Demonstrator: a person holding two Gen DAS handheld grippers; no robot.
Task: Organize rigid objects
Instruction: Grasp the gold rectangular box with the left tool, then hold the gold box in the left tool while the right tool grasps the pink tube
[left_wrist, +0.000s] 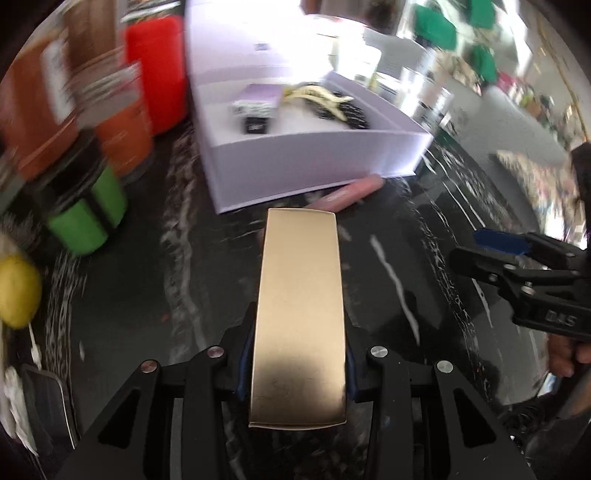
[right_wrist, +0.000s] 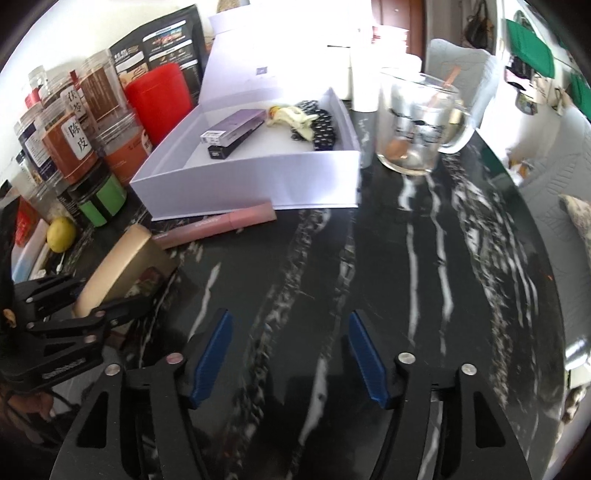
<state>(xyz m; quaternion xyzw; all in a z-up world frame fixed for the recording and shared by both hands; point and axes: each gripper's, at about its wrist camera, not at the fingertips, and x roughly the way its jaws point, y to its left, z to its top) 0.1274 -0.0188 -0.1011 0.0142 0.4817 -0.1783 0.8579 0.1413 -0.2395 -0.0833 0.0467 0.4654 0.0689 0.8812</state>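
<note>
My left gripper (left_wrist: 295, 369) is shut on a long gold box (left_wrist: 300, 314) and holds it above the black marble table, pointing toward the open white box (left_wrist: 314, 162). The gold box also shows in the right wrist view (right_wrist: 122, 266). The white box (right_wrist: 258, 177) holds a purple carton (right_wrist: 236, 127), a small black box (right_wrist: 218, 151), a yellow-white hair clip (right_wrist: 291, 120) and a black dotted item (right_wrist: 323, 129). A pink tube (right_wrist: 221, 223) lies on the table against the box's front wall. My right gripper (right_wrist: 291, 354) is open and empty over bare table.
Jars (right_wrist: 70, 147), a red canister (right_wrist: 159, 99), a green-labelled tub (right_wrist: 99, 199) and a lemon (right_wrist: 61, 229) crowd the table's left side. A glass mug (right_wrist: 413, 122) stands right of the white box. The round table edge (right_wrist: 546, 295) curves at right.
</note>
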